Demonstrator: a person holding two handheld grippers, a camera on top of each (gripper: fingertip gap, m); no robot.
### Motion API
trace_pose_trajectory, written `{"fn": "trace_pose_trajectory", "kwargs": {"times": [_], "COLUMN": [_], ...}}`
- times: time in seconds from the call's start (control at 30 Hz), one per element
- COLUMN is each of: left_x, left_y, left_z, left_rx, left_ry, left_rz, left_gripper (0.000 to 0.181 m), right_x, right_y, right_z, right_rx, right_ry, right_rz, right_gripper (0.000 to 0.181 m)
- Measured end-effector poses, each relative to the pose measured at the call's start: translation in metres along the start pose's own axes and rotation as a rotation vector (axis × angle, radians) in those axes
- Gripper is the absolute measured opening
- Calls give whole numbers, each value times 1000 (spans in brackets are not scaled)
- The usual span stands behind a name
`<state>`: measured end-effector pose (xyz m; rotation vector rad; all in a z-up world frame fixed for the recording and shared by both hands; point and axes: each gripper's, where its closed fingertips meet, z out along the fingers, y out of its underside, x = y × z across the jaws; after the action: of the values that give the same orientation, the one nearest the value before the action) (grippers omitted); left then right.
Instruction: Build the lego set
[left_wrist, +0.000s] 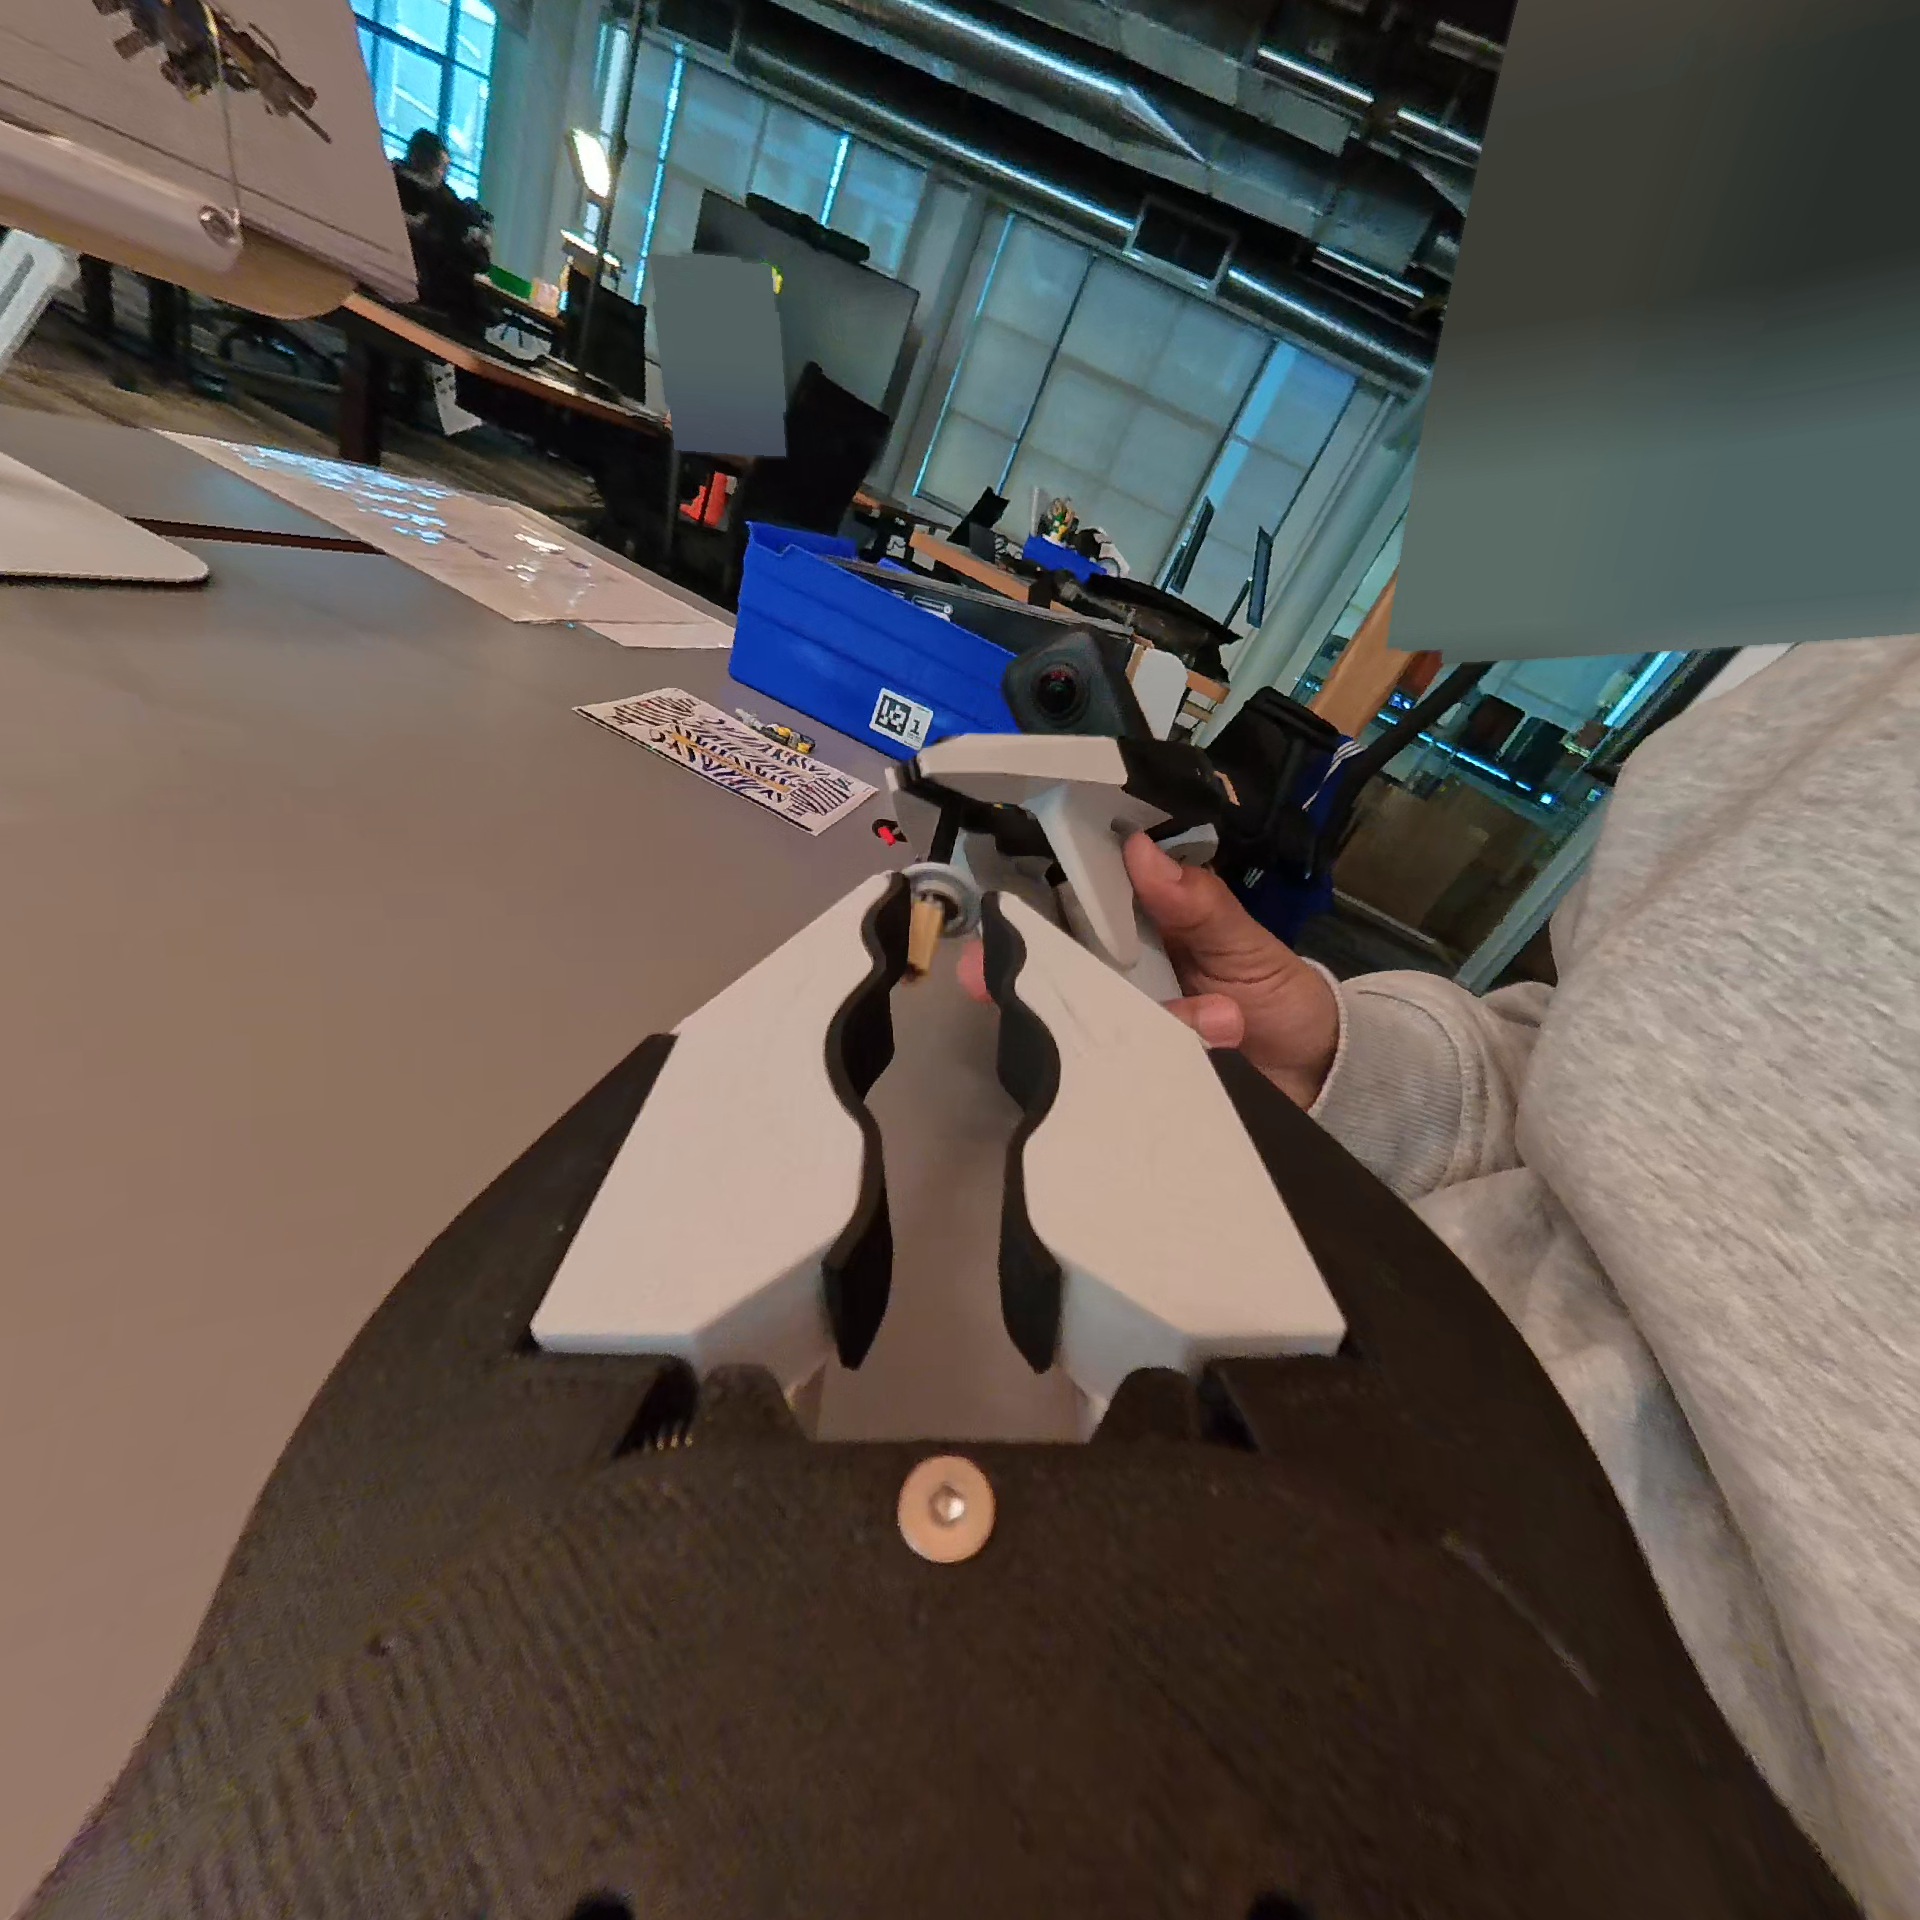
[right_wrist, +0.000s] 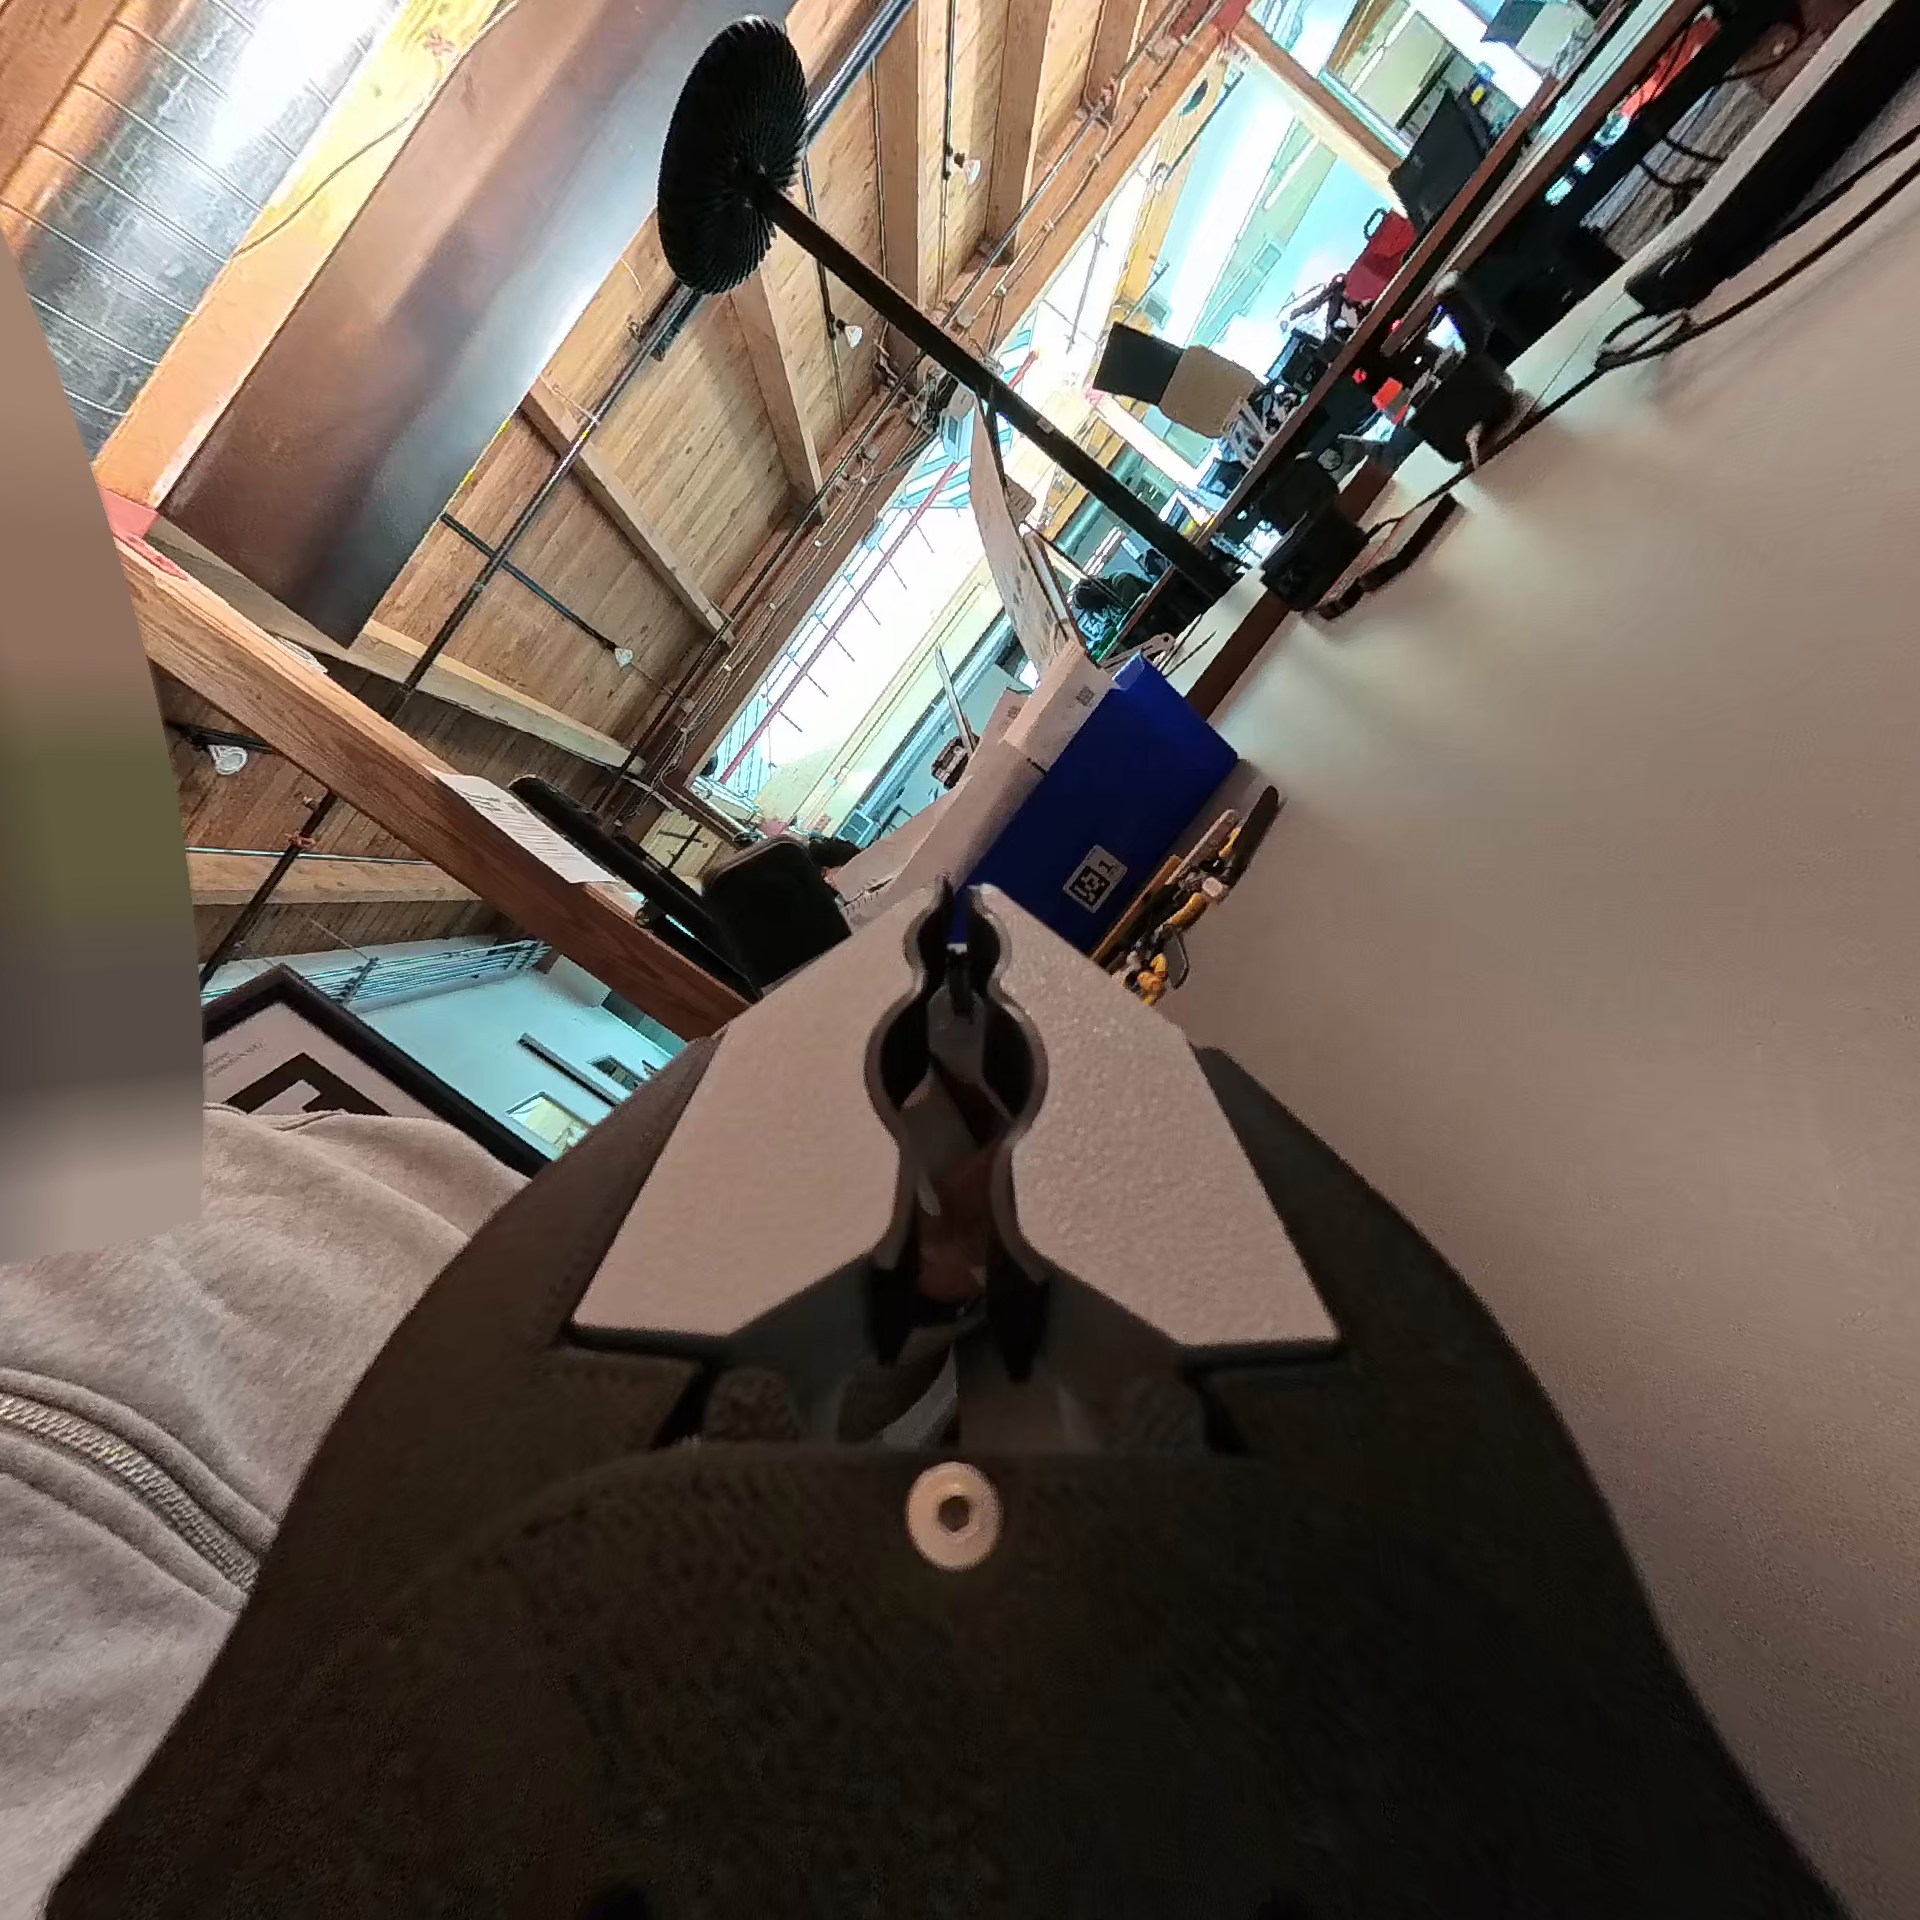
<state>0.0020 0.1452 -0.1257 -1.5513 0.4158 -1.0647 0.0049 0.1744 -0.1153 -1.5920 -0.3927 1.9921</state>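
Blue bin (left_wrist: 852, 634) on grey table (left_wrist: 312, 831), patterned sheet (left_wrist: 727, 758), black floor lamp (right_wrist: 732, 156)

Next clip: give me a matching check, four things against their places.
Things:
1. blue bin
2. striped sheet
3. hand
4. tan pin

Places:
A. at the tips of the left claw
B. flat on the table, in front of the bin
C. wrapped round the handle of the right claw
D. at the table's far edge, with a square marker on its side

Pairs: 1-D, 2-B, 3-C, 4-A
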Motion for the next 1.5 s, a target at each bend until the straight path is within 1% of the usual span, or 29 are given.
{"fn": "trace_pose_trajectory", "kwargs": {"times": [0.13, 0.23, 0.47, 0.73, 0.83, 0.93, 1.1, 1.23, 1.37, 1.43, 1.5], "left_x": [-3, 2, 4, 5, 6, 6, 10, 1, -8, -12, -16], "left_y": [4, 7, 8, 9, 10, 12, 14, 14, 10, 6, 3], "left_z": [1, 3, 4, 4, 5, 6, 7, 7, 2, -2, -7], "left_rx": [-27, -44, -44, -49, -55, -66, -75, -82, -74, -71, -71], "left_ry": [-23, 4, 4, -1, 7, 20, 39, -16, -54, -79, -101], "left_rz": [36, 58, 76, 91, 78, 53, 53, 32, 22, 21, 10], "left_gripper": [12, 13, 11, 3, 5, 11, 10, 4, 4, 4, 5], "right_x": [-3, -4, -8, -12, -17, -23, -25, -15, -9, -5, 2], "right_y": [-6, -10, -5, -4, -3, -2, 0, -4, -19, -18, -5], "right_z": [-3, -4, -2, 0, 0, 1, 2, -1, -12, -17, -23], "right_rx": [14, 24, 8, 5, 5, 2, -3, -6, -1, -70, -204], "right_ry": [7, 8, 0, -15, -30, -55, -56, 6, 80, 141, 201], "right_rz": [-24, -34, -49, -64, -76, -87, -98, -109, -159, -249, -367], "right_gripper": [0, 0, 0, 0, 0, 0, 0, 0, 0, 0, 8]}}
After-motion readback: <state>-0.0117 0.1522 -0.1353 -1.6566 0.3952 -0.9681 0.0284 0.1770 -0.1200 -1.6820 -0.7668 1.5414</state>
